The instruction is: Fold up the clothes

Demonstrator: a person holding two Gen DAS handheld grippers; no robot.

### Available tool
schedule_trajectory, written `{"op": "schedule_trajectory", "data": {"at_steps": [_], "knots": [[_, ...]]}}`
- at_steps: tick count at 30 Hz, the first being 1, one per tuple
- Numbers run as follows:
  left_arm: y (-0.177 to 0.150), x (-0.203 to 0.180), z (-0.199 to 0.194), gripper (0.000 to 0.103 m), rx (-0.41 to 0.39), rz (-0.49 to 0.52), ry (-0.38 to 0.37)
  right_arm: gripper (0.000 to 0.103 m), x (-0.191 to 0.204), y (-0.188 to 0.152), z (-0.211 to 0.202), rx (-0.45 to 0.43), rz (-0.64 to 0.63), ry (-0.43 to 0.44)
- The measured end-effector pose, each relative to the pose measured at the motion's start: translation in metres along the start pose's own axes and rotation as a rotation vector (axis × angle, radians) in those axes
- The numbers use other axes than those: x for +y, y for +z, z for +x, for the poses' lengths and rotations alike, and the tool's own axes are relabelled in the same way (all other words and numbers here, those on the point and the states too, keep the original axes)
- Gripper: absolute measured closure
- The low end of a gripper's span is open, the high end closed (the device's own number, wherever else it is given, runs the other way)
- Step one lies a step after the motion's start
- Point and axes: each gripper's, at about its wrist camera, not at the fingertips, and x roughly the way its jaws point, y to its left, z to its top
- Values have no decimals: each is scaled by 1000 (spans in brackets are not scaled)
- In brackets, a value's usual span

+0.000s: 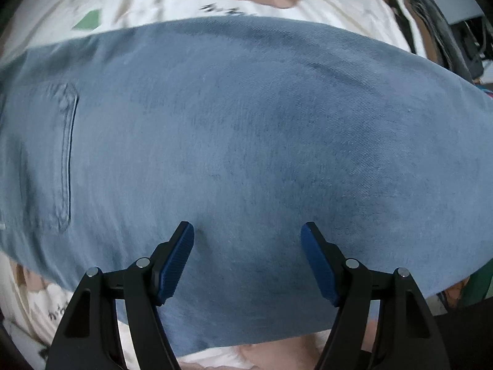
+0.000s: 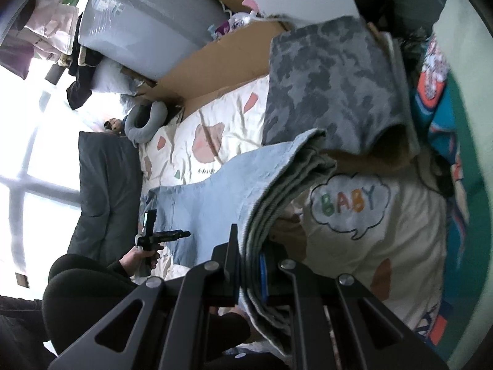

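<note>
Surface: a bed under a white quilt (image 2: 197, 141) printed with pink and green patches and a "BABY" speech bubble. Room: bright window at one side, a cardboard box (image 2: 215, 58) and grey tub (image 2: 148, 21) beyond the bed, a grey neck pillow (image 2: 144, 120).

One pair of blue jeans (image 1: 246, 141) lies spread across the quilt. One folded grey camouflage garment (image 2: 332, 74) is nearby.

Left gripper (image 1: 247, 234): jaws wide, nothing between, over the denim. Right gripper (image 2: 249, 265): clamped on the jeans' gathered edge, lifted.
</note>
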Motion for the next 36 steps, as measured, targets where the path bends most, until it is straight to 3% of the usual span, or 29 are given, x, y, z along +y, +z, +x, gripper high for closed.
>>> {"op": "schedule_trajectory", "data": {"at_steps": [7, 13, 21, 28, 29, 32, 36], "knots": [[13, -42, 10, 30, 13, 110, -38, 95, 6, 14, -38, -39, 0, -62], [24, -67, 16, 30, -1, 148, -115, 95, 16, 21, -59, -53, 21, -109], [37, -86, 31, 30, -11, 201, -200, 95, 49, 23, -45, -18, 5, -143], [44, -111, 47, 31, 0, 266, -287, 94, 51, 25, -26, 16, 8, -191], [45, -116, 50, 33, 1, 284, -294, 94, 52, 25, -23, 21, 8, -192], [47, -127, 60, 63, 14, 323, -293, 94, 55, 26, -13, 33, 0, -195], [55, -140, 70, 78, 15, 361, -277, 94, 56, 28, -5, 45, -2, -204]]}}
